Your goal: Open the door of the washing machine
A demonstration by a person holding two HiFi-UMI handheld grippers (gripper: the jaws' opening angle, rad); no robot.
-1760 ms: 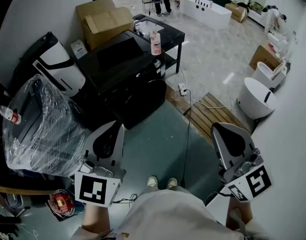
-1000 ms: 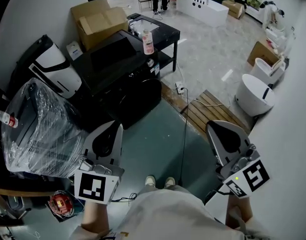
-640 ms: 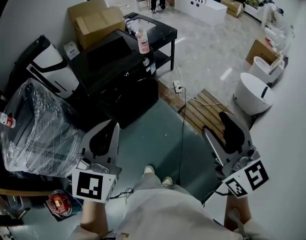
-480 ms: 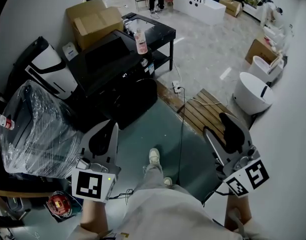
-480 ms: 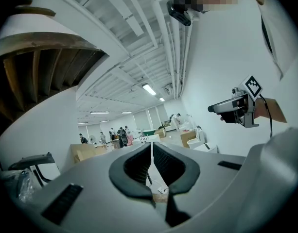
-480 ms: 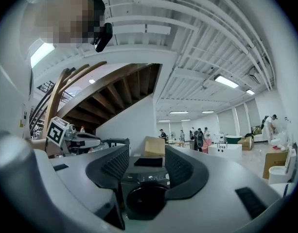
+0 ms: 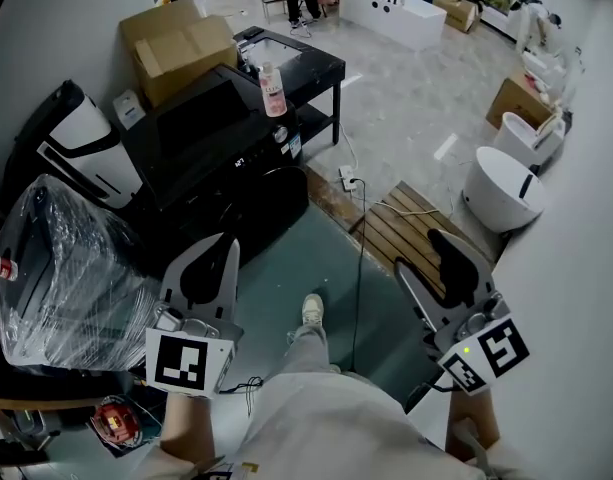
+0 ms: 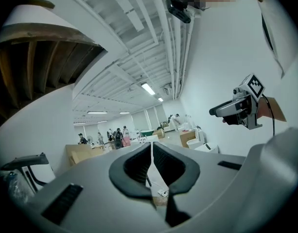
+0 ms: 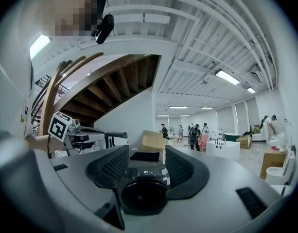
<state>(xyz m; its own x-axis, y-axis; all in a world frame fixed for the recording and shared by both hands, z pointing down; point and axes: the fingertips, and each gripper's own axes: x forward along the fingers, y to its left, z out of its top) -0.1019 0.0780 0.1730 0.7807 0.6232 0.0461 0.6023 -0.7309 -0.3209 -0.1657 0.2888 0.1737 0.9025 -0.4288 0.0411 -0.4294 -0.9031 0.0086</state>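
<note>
Left tongs touch tip-to-tip (own view only).

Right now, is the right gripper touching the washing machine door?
Apart. The head view shows open floor between the right gripper and the washing machine door; its jaws are opening, with nothing gripped between them.
</note>
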